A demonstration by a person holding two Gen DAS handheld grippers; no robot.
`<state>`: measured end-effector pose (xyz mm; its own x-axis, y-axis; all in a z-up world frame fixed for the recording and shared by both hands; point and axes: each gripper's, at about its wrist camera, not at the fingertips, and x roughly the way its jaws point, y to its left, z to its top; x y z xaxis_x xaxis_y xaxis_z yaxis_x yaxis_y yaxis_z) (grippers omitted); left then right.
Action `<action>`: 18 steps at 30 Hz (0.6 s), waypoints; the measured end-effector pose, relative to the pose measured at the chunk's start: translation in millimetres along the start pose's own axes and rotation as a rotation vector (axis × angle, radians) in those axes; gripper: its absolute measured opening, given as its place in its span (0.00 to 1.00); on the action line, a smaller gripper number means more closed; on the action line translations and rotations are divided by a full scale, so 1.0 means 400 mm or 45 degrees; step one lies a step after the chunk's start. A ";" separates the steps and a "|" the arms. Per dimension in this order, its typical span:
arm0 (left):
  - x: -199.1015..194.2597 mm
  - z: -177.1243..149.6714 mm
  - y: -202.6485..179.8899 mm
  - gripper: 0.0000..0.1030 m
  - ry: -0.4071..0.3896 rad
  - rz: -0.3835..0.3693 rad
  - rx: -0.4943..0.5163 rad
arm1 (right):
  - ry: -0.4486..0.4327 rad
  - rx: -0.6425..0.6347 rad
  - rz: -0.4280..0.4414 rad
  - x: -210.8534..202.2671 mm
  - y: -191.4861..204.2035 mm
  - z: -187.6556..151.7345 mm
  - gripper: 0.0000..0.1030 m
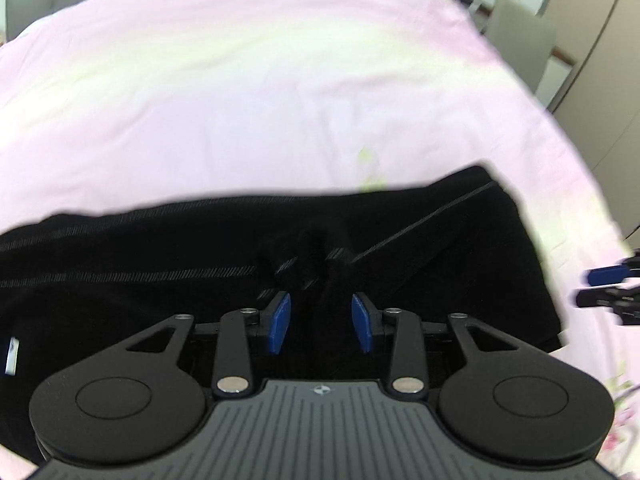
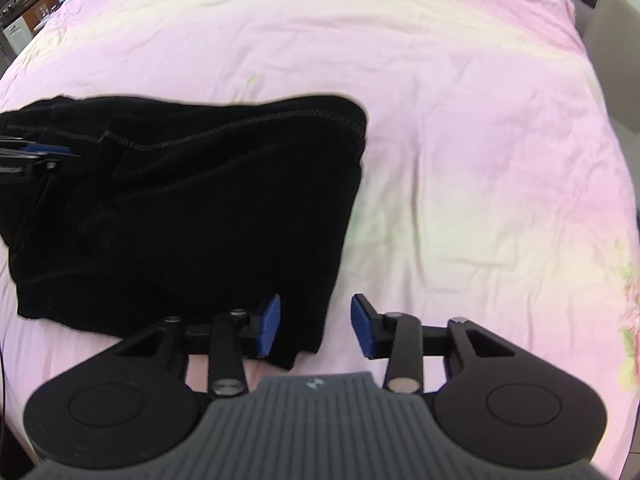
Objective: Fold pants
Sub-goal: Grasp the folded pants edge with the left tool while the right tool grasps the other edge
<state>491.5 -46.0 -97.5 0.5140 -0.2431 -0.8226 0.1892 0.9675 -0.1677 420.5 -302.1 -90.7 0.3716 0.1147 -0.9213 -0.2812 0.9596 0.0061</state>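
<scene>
The black pants point(image 2: 188, 208) lie folded into a thick, roughly square bundle on the pink bedsheet point(image 2: 460, 140), toward the near edge of the bed. The right wrist view shows the whole bundle: a stitched hem runs along its far edge, its right side falls straight, and its near right corner reaches in between the fingers of the right gripper point(image 2: 315, 326). Those blue pads point(image 2: 270, 324) stand apart, the left one over the cloth and the right one over bare sheet, and neither appears to press on the fabric.

The left wrist view shows what the other cannot: the top of the bundle close up, with grey stitched seams crossing it and a small bunched ridge of fabric rising just beyond the left gripper point(image 1: 321, 322). Its blue pads also stand apart with dark cloth beneath them; because black fabric fills the gap, it is hard to say whether any fold touches them, though they look clear of it. A white label point(image 1: 12, 356) pokes out at the bundle's near left edge, seen only here.

Each view catches the other gripper at its margin: the right gripper point(image 1: 610, 284) blurred at the right edge over the sheet, the left gripper point(image 2: 36, 152) at the left edge over the pants. A grey chair point(image 1: 520, 40) stands beyond the far right of the bed, and shelves with clutter point(image 2: 28, 12) show at the far left.
</scene>
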 end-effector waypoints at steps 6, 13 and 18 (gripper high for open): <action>0.056 0.033 -0.087 0.32 -0.049 -0.009 0.119 | -0.131 0.032 -0.040 0.032 -0.029 0.075 0.09; 0.173 0.022 -0.028 0.06 -0.012 0.168 0.120 | -0.249 0.053 0.020 0.132 -0.028 0.177 0.02; 0.217 0.019 0.034 0.06 0.012 0.103 0.072 | -0.130 0.097 0.031 0.277 -0.027 0.203 0.00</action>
<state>544.9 -54.6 -167.1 0.5213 -0.1638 -0.8375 0.1944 0.9784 -0.0703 536.5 -279.0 -161.1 0.4546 0.1604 -0.8761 -0.2248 0.9725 0.0614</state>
